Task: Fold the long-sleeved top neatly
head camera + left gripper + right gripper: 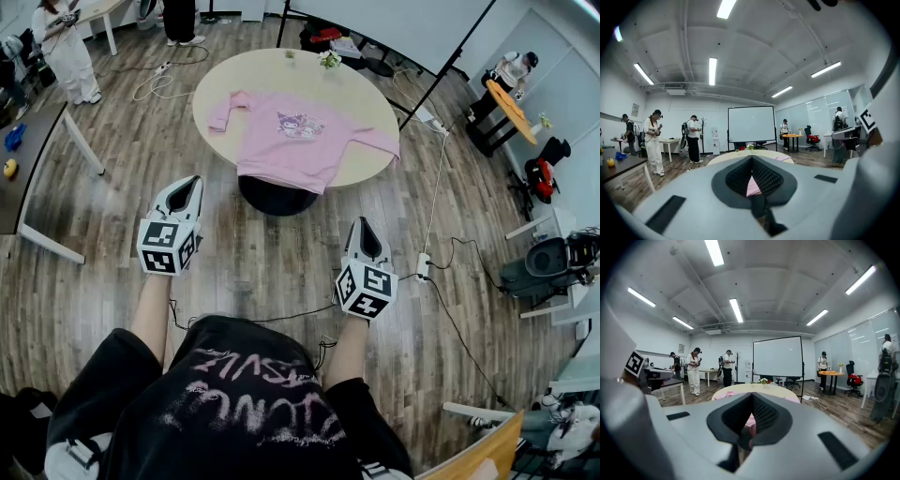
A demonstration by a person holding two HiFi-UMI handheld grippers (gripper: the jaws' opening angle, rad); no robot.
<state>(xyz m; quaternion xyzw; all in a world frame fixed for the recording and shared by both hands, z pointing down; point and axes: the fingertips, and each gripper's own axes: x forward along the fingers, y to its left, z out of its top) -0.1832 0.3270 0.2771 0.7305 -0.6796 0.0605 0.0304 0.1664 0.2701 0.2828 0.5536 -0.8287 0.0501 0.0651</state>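
Left gripper (183, 194) and right gripper (364, 240): jaws fully closed, nothing held. Pink long-sleeved top (298, 138) lies spread on round table (267, 70), well ahead of both.

The pink long-sleeved top (298, 141), upper centre, looks soft, matt cloth; the round counter (281, 73) is smooth and pale; the floor (262, 267) is faintly glossy wood plank; left tool (190, 183) and right tool (362, 225) have matt grey plastic shells and dark ribbed pads (738, 177).

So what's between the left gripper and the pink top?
In the head view, only wooden floor separates the left gripper from the table holding the pink top.
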